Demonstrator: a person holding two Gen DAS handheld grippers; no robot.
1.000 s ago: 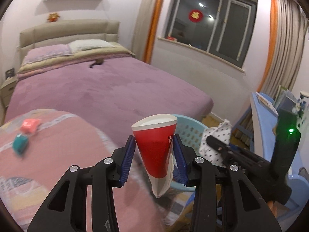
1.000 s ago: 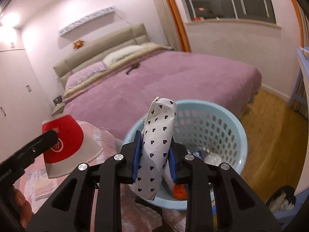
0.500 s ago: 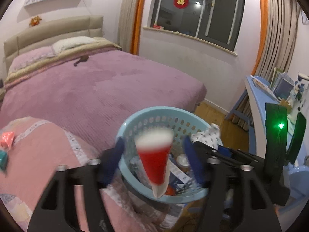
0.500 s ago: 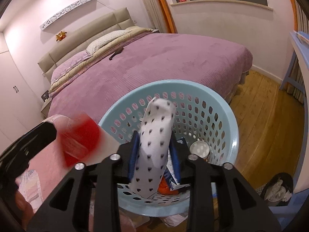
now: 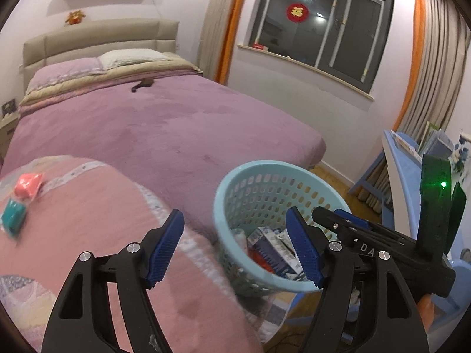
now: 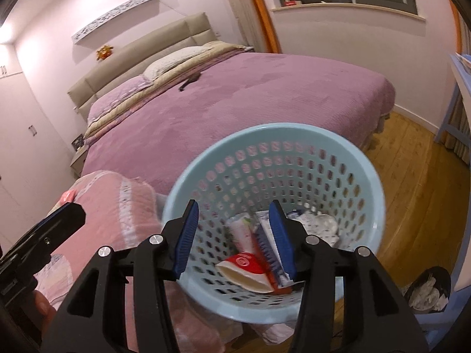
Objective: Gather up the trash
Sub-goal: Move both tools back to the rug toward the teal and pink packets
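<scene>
Basket, pale blue and perforated, is seen from the left wrist beside the pink quilt, with cartons and wrappers lying inside. The left gripper is spread wide, nothing held between its blue pads. A pink packet and a teal packet are left on the quilt, just beside each other. From the right wrist, the right gripper is likewise parted and empty above the basket. A red paper cup is seen lying on its side at the bottom, among other trash.
</scene>
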